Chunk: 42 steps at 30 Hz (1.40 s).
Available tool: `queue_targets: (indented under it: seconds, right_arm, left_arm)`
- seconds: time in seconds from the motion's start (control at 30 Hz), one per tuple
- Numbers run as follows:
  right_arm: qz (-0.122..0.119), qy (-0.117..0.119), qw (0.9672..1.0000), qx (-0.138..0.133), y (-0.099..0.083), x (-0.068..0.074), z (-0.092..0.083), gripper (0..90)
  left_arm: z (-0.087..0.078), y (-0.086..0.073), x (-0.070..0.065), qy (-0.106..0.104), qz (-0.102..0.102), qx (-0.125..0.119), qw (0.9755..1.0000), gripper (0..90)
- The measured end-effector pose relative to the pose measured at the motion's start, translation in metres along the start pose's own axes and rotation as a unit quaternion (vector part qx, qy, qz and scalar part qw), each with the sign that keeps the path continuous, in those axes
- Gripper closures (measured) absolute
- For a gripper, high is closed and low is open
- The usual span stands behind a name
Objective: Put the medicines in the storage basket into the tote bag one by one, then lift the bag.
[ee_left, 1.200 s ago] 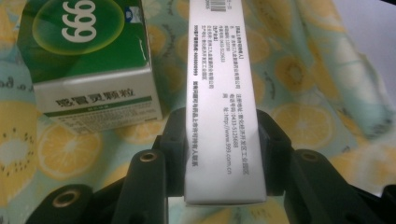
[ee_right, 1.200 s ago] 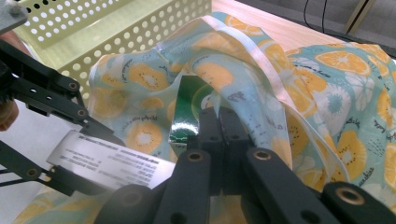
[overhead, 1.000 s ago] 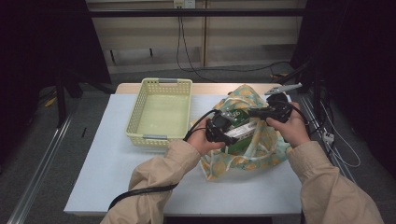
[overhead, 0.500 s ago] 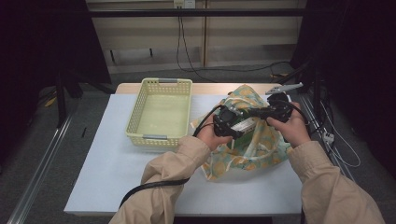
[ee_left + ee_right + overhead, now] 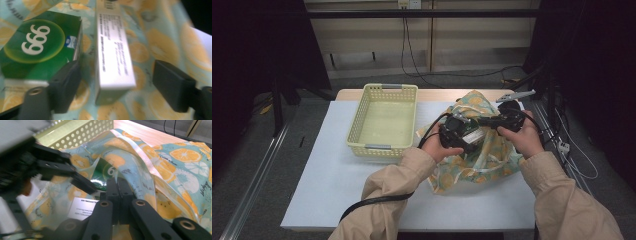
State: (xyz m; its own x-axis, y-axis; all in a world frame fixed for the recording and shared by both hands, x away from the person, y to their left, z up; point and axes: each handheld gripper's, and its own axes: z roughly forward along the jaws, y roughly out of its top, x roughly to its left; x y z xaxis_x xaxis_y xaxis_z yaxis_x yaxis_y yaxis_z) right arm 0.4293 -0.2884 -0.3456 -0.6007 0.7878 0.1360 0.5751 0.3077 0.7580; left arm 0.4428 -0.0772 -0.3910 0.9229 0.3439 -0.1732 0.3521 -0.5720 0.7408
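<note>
1. A pale yellow perforated basket [image 5: 383, 121] is sitting left of centre on the white worktop [image 5: 322, 185], with nothing showing inside it.
2. Just right of the basket, a fruit-print bag [image 5: 484, 155] is lying crumpled on the worktop, orange slices on pale blue.
3. The left hand-held gripper [image 5: 458, 134] is hovering over the bag's mouth. Its jaws have just been opening and are now standing wide apart.
4. In the left gripper view, a white printed carton [image 5: 113, 50] is lying between those jaws, touching neither pad. A green box marked 999 [image 5: 40, 47] is lying beside it, against the left-hand jaw, both resting on the bag's fabric.
5. The right hand-held gripper [image 5: 492, 121] is reaching in from the right, jaws pressed together. In the right gripper view, the bag's edge [image 5: 125, 152] is running down into the closed jaws, so the fabric is looking pinched there, lifted into a ridge above the green box [image 5: 105, 173].
</note>
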Motion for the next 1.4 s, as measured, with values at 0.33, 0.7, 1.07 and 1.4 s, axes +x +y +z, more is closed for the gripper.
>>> queue_targets:
  seconds: [0.33,0.7,1.07,1.4]
  right_arm:
    - [-0.001,-0.004,1.0000,0.005,-0.001,0.003,0.001,90.0]
    - [-0.001,-0.004,1.0000,0.005,-0.002,0.004,0.002,90.0]
    - [-0.001,-0.003,1.0000,0.009,-0.002,0.006,0.004,90.0]
    - [-0.005,-0.003,0.9999,0.013,-0.002,0.006,0.005,90.0]
  left_arm:
    - [-0.040,-0.024,-0.003,0.003,0.009,0.006,0.9999,14.3]
    - [-0.074,-0.052,-0.008,0.011,0.018,0.010,0.9997,11.9]
    - [-0.084,-0.084,-0.001,0.026,0.000,0.025,0.9993,13.1]
    - [-0.064,-0.086,-0.002,0.024,0.015,0.036,0.9990,13.2]
